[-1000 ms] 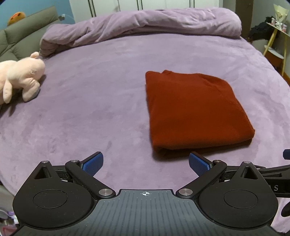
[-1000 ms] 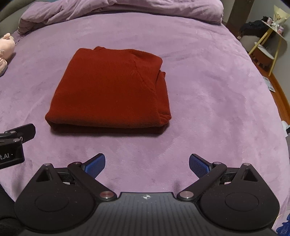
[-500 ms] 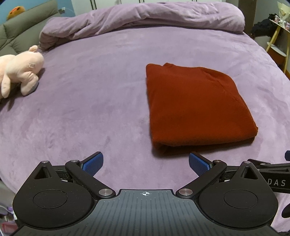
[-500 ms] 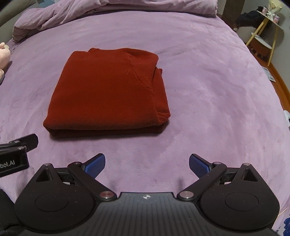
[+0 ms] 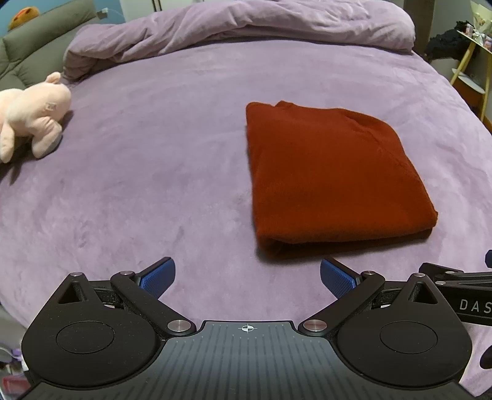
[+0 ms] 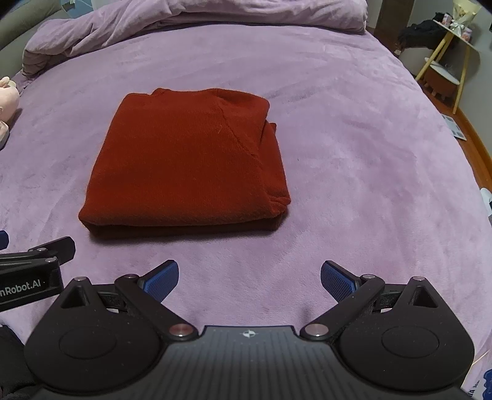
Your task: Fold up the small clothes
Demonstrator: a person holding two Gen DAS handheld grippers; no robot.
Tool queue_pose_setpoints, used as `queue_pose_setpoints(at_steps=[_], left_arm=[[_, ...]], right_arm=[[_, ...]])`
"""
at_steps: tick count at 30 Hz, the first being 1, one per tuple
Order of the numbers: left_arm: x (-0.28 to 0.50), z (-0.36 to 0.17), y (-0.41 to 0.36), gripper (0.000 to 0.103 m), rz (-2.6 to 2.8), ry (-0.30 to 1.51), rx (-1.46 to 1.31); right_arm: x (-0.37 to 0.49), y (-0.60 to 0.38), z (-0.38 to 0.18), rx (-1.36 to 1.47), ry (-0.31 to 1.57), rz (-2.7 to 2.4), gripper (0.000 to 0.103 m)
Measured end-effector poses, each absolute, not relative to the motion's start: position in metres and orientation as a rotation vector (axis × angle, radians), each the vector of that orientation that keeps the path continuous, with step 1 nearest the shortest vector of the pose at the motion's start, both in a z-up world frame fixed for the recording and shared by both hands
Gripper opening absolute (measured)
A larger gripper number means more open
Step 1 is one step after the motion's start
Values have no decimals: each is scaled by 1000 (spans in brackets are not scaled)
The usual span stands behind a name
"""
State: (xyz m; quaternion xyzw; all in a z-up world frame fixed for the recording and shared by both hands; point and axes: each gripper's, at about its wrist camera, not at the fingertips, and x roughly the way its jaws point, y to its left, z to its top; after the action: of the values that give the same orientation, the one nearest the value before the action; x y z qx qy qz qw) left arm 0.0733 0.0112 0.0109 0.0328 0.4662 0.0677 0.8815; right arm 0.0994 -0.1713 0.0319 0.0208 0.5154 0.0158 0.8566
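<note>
- The folded red garment lay on the purple bed, nothing between it and either tool.
- Left tool and right tool both gaped wide — empty, short of the garment.
- A pink plush toy sat far left; a bunched duvet lay behind.

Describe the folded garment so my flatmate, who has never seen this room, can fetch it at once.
Start at the big bed under its purple blanket, with the bunched duvet at the far end. On the flat part lies a rust-red jumper, folded into a neat square. It is the only red thing there; the other item on the bed is a pale pink soft toy at the left edge.
</note>
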Motion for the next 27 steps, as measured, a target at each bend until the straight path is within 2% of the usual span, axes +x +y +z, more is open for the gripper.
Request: queue_pose_setpoints(at_steps=[27], left_arm=[[76,13,9,103,139,974,74]], right_arm=[[99,-171,36,42,1069,28,99]])
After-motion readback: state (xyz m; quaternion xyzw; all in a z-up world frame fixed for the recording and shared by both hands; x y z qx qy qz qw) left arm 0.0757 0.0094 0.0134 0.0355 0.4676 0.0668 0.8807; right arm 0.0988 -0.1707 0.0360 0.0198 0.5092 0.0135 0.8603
